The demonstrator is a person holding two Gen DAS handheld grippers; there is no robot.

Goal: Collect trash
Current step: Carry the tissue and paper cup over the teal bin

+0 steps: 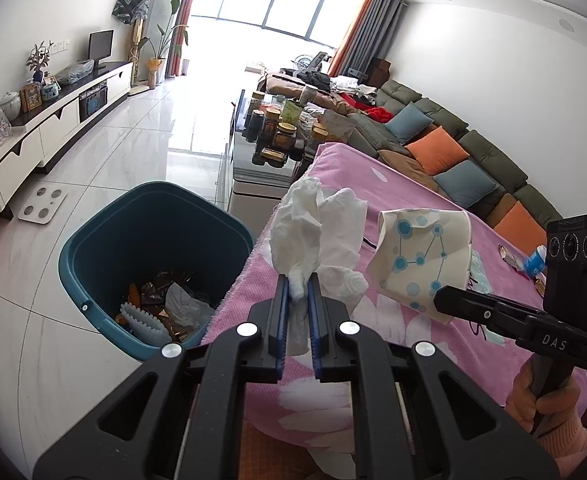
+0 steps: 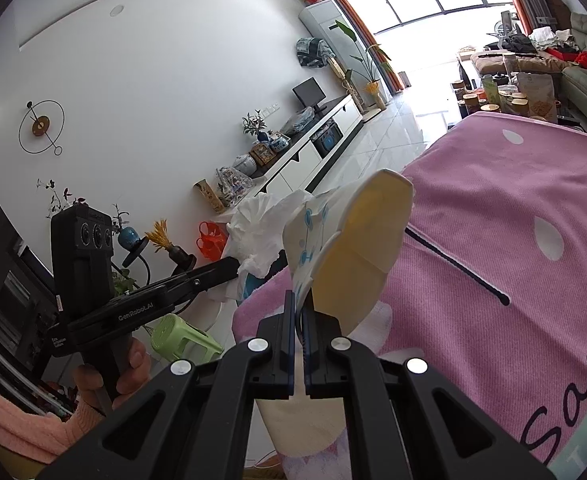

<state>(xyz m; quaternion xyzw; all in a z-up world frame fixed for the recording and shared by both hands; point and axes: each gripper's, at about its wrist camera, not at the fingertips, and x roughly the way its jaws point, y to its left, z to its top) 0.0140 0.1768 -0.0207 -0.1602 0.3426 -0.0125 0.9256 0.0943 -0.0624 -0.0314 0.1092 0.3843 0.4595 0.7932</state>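
so i count two grippers, left (image 1: 298, 292) and right (image 2: 302, 308), one crumpled tissue (image 1: 317, 232), one squashed paper cup (image 1: 421, 256), one blue bin (image 1: 153, 264), one pink blanket (image 1: 393, 320).

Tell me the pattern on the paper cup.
Blue dots joined by lines on white paper cup; left wrist view.

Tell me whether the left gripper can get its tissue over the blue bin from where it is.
Probably yes. The left gripper is shut on the crumpled tissue above the pink cloth's edge, and the open blue bin sits just left with nothing between.
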